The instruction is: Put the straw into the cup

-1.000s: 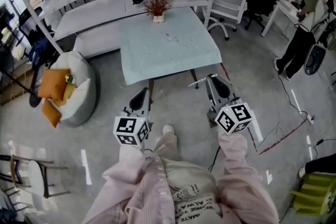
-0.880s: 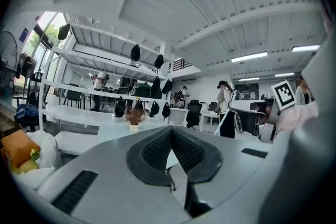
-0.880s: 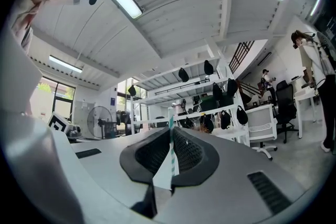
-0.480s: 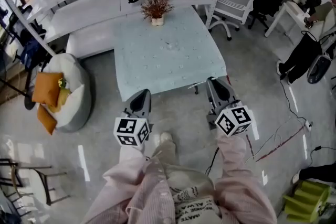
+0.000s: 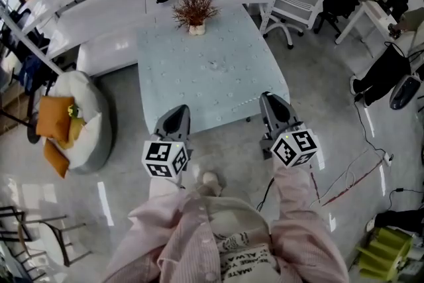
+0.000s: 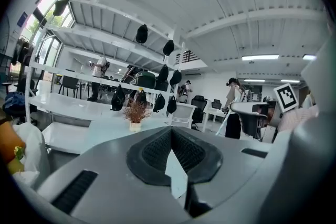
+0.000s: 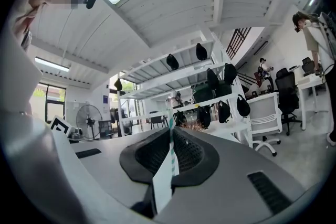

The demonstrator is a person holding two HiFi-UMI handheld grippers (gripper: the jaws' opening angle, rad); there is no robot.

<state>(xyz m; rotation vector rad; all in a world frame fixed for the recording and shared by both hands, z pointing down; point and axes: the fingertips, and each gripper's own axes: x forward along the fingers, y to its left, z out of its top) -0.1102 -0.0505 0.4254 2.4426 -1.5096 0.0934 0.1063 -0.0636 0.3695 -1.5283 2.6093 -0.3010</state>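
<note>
At the near edge of the pale blue table [image 5: 199, 93] you hold both grippers side by side, pointed over the top. Your right gripper [image 5: 268, 101] is clamped on the straw [image 7: 169, 157], a thin white one with teal marks. It is pinched crosswise between the pads, so a length juts out toward your other side; I judge that leaves a free end to feed into a cup. Your left gripper [image 5: 176, 113] has its pads pressed together with nothing I can name between them, so it looks free to steady the cup. A small clear thing [image 5: 213, 65] sits near the table's middle, well apart from both grippers. It may be the cup, but it is too small to tell. A potted plant [image 5: 194, 10] stands at the far edge.
</note>
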